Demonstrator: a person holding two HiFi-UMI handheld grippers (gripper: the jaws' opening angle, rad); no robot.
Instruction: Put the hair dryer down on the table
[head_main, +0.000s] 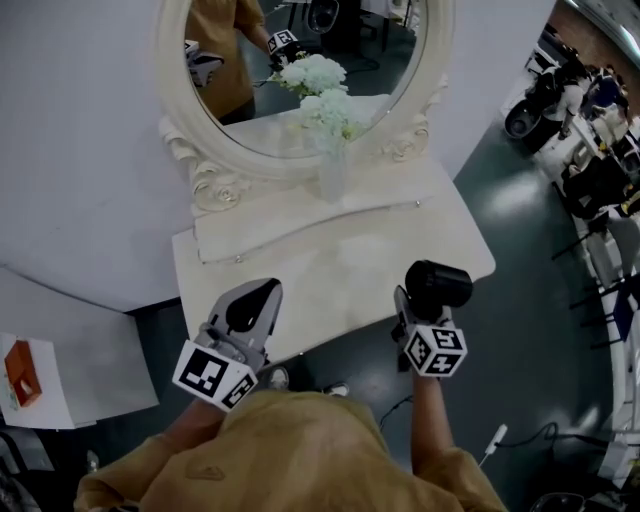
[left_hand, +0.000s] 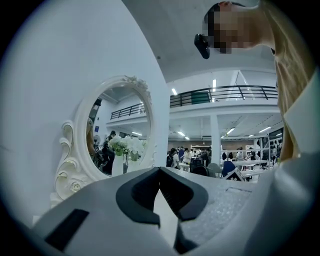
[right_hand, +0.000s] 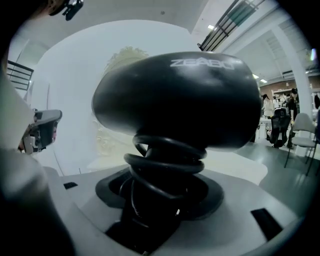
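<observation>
Right claw (head_main: 421, 318) clenched on hair dryer (head_main: 438, 284), its body sitting above the jaws.

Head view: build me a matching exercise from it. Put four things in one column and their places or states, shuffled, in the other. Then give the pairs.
Things:
1. hair dryer
2. vase
3. mirror
4. left tongs

Places or states:
A. empty, over the front edge of the table
B. held in the right tongs
C. upright at the table's back
D. on the table, in front of the mirror

Pairs: 1-B, 2-D, 3-C, 4-A
</observation>
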